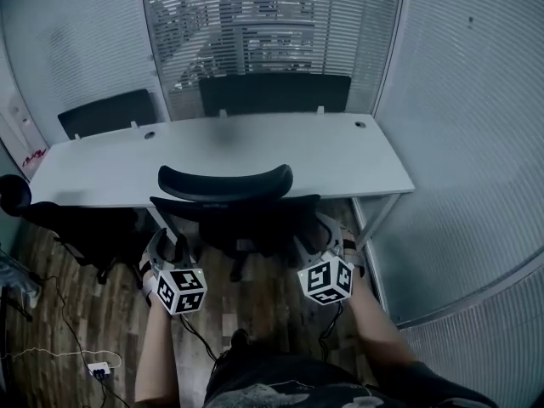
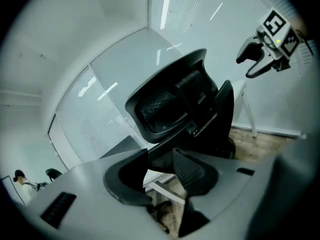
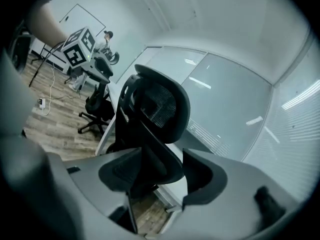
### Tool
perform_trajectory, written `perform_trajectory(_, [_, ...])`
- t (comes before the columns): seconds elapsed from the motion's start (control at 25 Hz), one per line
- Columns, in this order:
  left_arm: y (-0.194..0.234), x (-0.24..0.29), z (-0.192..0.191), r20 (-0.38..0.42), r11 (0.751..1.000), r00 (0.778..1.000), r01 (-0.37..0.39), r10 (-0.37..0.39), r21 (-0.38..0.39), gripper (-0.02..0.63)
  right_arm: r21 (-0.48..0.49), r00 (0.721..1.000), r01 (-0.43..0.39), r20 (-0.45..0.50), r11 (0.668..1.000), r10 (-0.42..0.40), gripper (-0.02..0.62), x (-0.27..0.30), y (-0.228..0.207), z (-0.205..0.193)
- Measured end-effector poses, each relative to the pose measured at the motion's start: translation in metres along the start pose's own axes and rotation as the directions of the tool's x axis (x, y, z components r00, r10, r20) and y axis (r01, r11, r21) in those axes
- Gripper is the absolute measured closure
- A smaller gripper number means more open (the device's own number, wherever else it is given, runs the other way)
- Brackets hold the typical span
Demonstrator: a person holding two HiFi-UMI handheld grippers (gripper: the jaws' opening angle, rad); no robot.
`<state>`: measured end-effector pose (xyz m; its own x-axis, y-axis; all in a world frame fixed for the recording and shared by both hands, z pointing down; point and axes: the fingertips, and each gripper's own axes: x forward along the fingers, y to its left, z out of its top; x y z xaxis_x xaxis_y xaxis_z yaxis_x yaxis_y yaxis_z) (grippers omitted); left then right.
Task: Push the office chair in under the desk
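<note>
The office chair (image 1: pixel 231 219) stands just ahead of both grippers, its back turned to them and its seat part-way under the near edge of the white desk (image 1: pixel 255 147). The left gripper (image 1: pixel 167 246) sits at the left edge of the chair's back and the right gripper (image 1: pixel 319 243) at the right edge, both close against it; whether either touches the chair can't be told from the head view.

In the left gripper view, the left gripper (image 2: pixel 160 156) has a narrow gap between its jaws. Only floor and a desk leg show through it, and the chair (image 2: pixel 170 104) rises just beyond. In the right gripper view, the right gripper (image 3: pixel 162 156) has its jaws wide apart. The chair's mesh back (image 3: pixel 155 104) fills the gap between them, but the pads aren't seen pressing on it.

A second black chair (image 1: pixel 85 228) stands out to the left of the left gripper, close beside the office chair. Beyond the desk, two more chair backs (image 1: pixel 274 93) stand against the blinds.

Each gripper view catches the other gripper, which the head view shows only from behind: the right gripper (image 2: pixel 244 67) appears at the upper right and the left gripper (image 3: pixel 102 66) at the upper left. The right gripper view also shows a person (image 3: pixel 107 36) far off behind the left gripper. A power strip (image 1: pixel 99 369) lies on the wooden floor.
</note>
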<state>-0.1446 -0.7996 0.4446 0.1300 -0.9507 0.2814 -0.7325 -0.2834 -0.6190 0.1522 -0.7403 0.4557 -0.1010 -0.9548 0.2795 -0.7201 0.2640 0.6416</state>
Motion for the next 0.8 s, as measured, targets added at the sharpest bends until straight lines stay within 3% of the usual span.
perform_trajectory(0.12, [-0.010, -0.033, 0.004, 0.017, 0.993, 1.000, -0.012, 0.014, -0.119, 0.509, 0.031, 0.999, -0.039, 0.024, 0.999, 0.038, 0.370, -0.023, 0.010, -0.001])
perform_trajectory(0.2, [-0.019, -0.053, 0.004, 0.017, 0.981, 1.000, -0.016, 0.019, -0.192, 0.538, 0.045, 0.999, -0.034, 0.044, 0.998, 0.032, 0.447, -0.037, 0.013, -0.002])
perform_trajectory(0.28, [-0.029, -0.071, 0.003, 0.010, 0.971, 1.000, -0.019, 0.022, -0.239, 0.561, 0.063, 0.998, -0.028, 0.061, 0.998, 0.024, 0.506, -0.051, 0.014, -0.004])
perform_trajectory(0.44, [-0.052, -0.106, 0.000, -0.009, 0.951, 1.000, 0.002, -0.005, -0.308, 0.580, 0.133, 0.994, -0.057, 0.096, 0.990, 0.044, 0.550, -0.073, 0.021, -0.004])
perform_trajectory(0.64, [-0.069, -0.136, -0.002, -0.017, 0.946, 0.999, 0.021, -0.028, -0.323, 0.586, 0.241, 0.986, -0.135, 0.131, 0.961, 0.106, 0.569, -0.088, 0.033, 0.000])
perform_trajectory(0.8, [-0.075, -0.145, -0.007, -0.026, 0.946, 0.999, 0.026, -0.036, -0.323, 0.586, 0.250, 0.981, -0.170, 0.134, 0.953, 0.140, 0.569, -0.090, 0.046, 0.002])
